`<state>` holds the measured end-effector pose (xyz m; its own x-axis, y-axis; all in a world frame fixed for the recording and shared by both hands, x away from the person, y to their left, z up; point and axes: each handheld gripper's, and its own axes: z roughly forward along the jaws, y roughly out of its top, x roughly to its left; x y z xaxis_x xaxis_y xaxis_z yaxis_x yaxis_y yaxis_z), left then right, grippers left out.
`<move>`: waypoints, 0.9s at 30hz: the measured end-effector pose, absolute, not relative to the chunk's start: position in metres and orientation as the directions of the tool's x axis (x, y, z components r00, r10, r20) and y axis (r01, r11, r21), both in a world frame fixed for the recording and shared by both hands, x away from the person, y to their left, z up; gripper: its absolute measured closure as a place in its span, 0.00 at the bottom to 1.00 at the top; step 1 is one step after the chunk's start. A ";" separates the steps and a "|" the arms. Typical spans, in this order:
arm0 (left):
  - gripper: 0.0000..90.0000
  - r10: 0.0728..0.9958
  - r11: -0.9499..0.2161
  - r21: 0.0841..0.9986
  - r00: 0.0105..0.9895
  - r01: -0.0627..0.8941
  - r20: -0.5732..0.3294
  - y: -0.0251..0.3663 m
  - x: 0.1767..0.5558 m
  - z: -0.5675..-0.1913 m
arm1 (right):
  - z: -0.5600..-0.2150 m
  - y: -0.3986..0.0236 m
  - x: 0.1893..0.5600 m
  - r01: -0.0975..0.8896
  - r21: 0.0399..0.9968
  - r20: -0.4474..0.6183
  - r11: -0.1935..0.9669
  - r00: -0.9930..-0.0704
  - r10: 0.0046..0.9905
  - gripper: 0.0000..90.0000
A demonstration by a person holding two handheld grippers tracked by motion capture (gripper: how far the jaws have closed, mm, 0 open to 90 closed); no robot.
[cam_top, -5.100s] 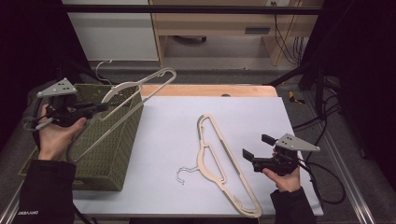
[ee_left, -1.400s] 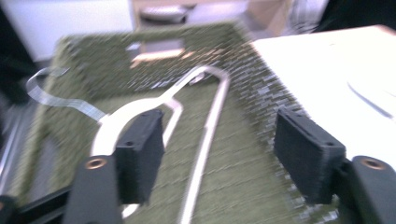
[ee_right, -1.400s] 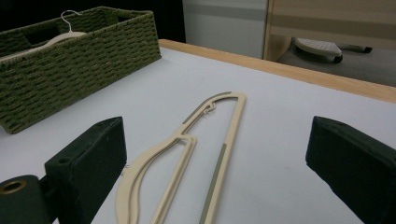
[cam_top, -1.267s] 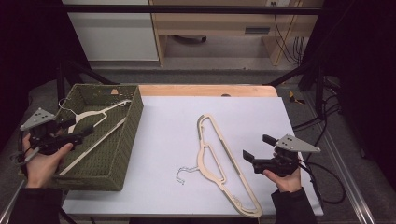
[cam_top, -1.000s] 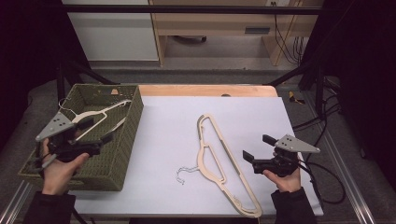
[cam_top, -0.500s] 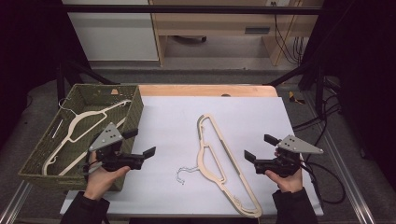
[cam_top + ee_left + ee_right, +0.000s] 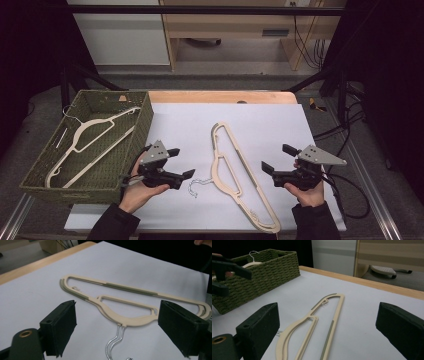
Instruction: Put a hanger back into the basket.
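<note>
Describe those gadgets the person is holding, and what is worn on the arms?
Each hand holds a black gadget: the left gripper and right gripper. Both end in two blocky black jaws and carry a grey three-cornered plate on top. A brass-coloured ring sits near the jaw base, and a dark cable trails from the right one. The sleeves are dark.

No readable text, label, brand, number or sign on anything.

the white sheet [image 7: 260,125] on the table is lit evenly and brightly from above, while the room around it is very dark, almost black at the sides. shadows are soft and short. in both gripper views the near black jaws look blurred and the pictures are a little grainy.
</note>
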<state>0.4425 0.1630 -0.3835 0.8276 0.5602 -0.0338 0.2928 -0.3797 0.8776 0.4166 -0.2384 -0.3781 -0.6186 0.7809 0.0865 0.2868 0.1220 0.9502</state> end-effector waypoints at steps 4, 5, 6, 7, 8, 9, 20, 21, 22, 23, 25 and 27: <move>0.20 0.531 -0.443 0.844 0.847 0.302 -0.025 0.145 0.447 -0.401 | -0.379 -0.237 0.417 0.291 0.949 0.087 0.124 -0.617 0.782 0.06; 0.21 0.523 -0.454 0.838 0.852 0.301 -0.022 0.143 0.447 -0.405 | -0.378 -0.238 0.417 0.289 0.949 0.087 0.124 -0.618 0.781 0.06; 0.22 0.520 -0.465 0.833 0.854 0.301 -0.018 0.140 0.447 -0.408 | -0.378 -0.238 0.417 0.290 0.949 0.087 0.123 -0.618 0.782 0.06; 0.24 0.515 -0.474 0.828 0.857 0.300 -0.016 0.138 0.447 -0.412 | -0.378 -0.238 0.416 0.291 0.949 0.089 0.122 -0.617 0.782 0.06; 0.25 0.509 -0.479 0.823 0.861 0.305 -0.023 0.137 0.447 -0.415 | -0.378 -0.238 0.416 0.291 0.949 0.088 0.123 -0.617 0.782 0.06; 0.27 0.505 -0.486 0.817 0.863 0.309 -0.026 0.135 0.448 -0.419 | -0.378 -0.238 0.417 0.290 0.949 0.085 0.125 -0.617 0.783 0.06; 0.47 0.491 -0.552 0.762 0.870 0.340 -0.032 0.119 0.454 -0.445 | -0.380 -0.236 0.418 0.292 0.947 0.081 0.135 -0.622 0.779 0.07; 0.49 0.492 -0.554 0.757 0.870 0.347 -0.038 0.116 0.455 -0.449 | -0.380 -0.236 0.418 0.295 0.946 0.083 0.135 -0.621 0.779 0.07; 0.51 0.492 -0.563 0.749 0.870 0.350 -0.036 0.114 0.456 -0.452 | -0.380 -0.236 0.418 0.295 0.946 0.082 0.135 -0.621 0.780 0.07; 0.53 0.494 -0.566 0.745 0.869 0.353 -0.037 0.112 0.456 -0.454 | -0.380 -0.236 0.418 0.295 0.946 0.083 0.135 -0.621 0.779 0.07; 0.57 0.487 -0.580 0.735 0.873 0.351 -0.032 0.109 0.458 -0.458 | -0.380 -0.236 0.418 0.293 0.947 0.082 0.134 -0.622 0.779 0.07; 0.62 0.489 -0.579 0.734 0.872 0.355 -0.036 0.106 0.458 -0.461 | -0.380 -0.236 0.417 0.297 0.946 0.086 0.132 -0.620 0.780 0.07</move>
